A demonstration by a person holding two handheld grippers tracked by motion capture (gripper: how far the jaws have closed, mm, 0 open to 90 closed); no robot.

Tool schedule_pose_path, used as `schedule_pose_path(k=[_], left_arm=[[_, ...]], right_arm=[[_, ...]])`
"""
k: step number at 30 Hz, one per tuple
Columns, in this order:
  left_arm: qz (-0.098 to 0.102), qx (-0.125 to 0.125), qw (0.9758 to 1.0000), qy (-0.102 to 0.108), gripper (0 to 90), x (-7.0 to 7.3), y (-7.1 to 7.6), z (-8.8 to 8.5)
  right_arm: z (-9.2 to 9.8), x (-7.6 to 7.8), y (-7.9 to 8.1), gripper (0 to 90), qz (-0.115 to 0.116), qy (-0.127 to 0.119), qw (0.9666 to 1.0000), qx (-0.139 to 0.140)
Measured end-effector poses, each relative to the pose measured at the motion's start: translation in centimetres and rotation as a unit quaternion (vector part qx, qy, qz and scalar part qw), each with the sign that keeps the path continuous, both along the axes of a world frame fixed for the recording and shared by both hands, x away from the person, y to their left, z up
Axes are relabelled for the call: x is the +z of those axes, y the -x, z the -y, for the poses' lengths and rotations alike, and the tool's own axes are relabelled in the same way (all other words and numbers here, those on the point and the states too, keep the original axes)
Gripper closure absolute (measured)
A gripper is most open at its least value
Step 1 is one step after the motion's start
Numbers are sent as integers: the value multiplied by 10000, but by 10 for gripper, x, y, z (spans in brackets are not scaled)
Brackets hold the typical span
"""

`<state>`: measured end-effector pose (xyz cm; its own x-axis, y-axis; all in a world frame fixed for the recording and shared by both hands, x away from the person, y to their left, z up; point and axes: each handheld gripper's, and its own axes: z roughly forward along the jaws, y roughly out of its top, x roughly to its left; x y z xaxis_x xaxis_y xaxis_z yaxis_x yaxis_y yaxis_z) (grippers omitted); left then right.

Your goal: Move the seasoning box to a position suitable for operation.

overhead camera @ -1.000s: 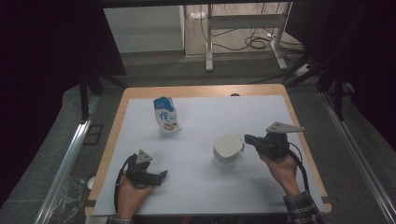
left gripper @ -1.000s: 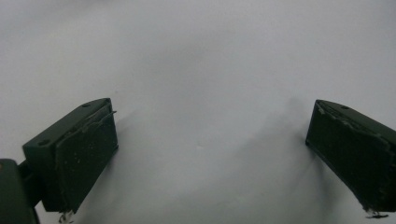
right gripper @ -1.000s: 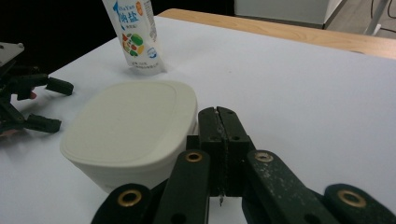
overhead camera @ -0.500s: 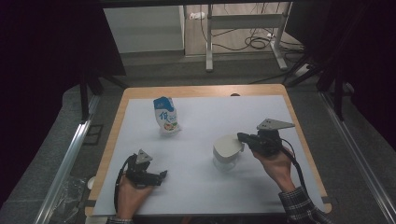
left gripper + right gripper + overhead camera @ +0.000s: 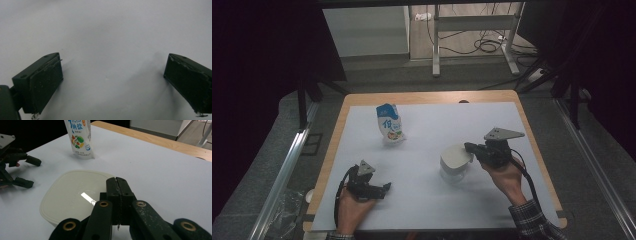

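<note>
The rim of the lid (image 5: 456,156) is pinched between the closed jaws of the right gripper (image 5: 469,148), and the lid is seen tilted above a clear container (image 5: 453,171) near the middle right of the white mat (image 5: 432,200). In the high view much of the container is covered by the lid, so its shape and whether anything lies in it cannot be made out; whether lid and container still touch cannot be told either. In the right gripper view the near edge of the lid (image 5: 75,197) is hidden behind the gripper's own arms and jaws, which are pressed together over it, and a bright glare is seen on its top.

The left gripper (image 5: 384,189) is held low over the mat near the front left, its jaws spread wide with nothing between them; in the left gripper view bare mat (image 5: 107,37) is seen between the two pads (image 5: 45,82).

A salt pouch (image 5: 390,124) is stood upright toward the back left, and its top is cut off in the right gripper view (image 5: 80,137). The printing on it is too small to be read fully.

Open mat is left between the pouch and the lid, and along the front edge between the two hands. The wooden table edge (image 5: 427,97) is exposed at the back and left; the right hand (image 5: 504,172) is close to the mat's right border.
</note>
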<state>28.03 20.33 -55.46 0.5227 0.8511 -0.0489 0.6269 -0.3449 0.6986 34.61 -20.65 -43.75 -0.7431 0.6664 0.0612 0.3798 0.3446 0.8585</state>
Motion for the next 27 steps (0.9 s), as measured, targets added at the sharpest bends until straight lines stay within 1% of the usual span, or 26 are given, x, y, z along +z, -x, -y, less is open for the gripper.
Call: schedule_pose_path(k=[18, 21, 27], left_arm=[[2, 0, 10000, 0, 21, 0, 0, 0], [2, 0, 10000, 0, 21, 0, 0, 0], [1, 1, 10000, -1, 21, 0, 0, 0]], right_arm=[[3, -1, -1, 898, -6, -42, 10000, -23], [4, -2, -2, 898, -9, -40, 10000, -62], [7, -3, -3, 899, -72, -114, 9998, -126]])
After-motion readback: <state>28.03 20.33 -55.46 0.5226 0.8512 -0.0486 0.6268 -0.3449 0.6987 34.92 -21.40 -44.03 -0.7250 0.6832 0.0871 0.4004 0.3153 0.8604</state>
